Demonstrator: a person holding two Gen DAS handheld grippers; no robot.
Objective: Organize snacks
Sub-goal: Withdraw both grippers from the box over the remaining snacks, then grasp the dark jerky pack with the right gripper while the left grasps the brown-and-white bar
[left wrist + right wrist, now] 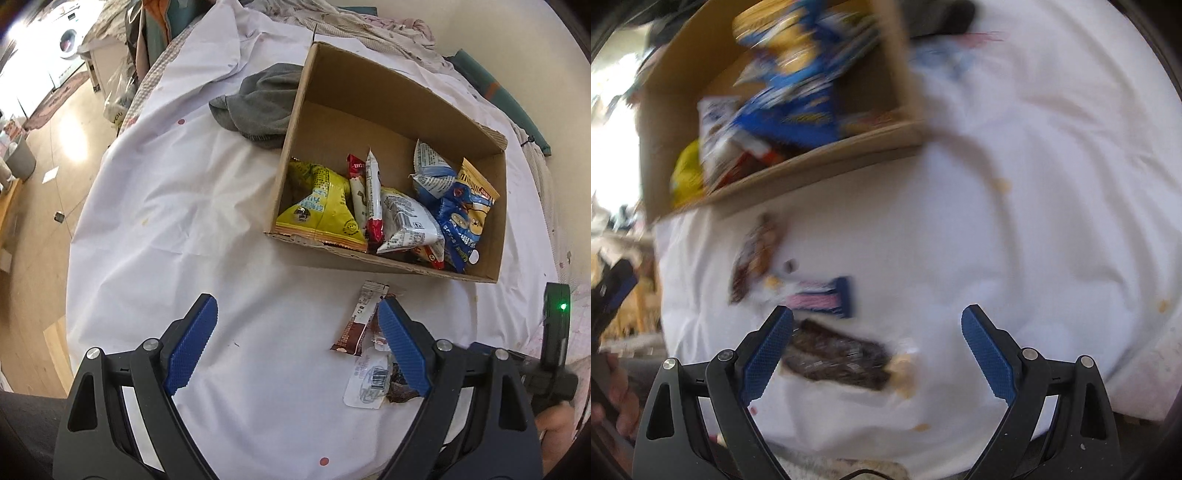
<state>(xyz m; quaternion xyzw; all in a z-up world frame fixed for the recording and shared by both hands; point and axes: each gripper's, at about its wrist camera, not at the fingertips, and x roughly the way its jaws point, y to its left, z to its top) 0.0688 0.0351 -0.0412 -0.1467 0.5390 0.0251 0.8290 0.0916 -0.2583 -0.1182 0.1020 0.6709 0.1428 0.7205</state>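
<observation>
My left gripper (297, 314) gapes wide, empty, one pad beside the brown sachet (354, 321); my right gripper (877, 325) gapes empty over a dark packet (838, 356).

Both hand-held grippers point steeply downward: the left hand-held gripper (297, 325) with jaws spread wide, the right hand-held gripper (877, 325) equally wide, nothing clamped between either pair.
</observation>
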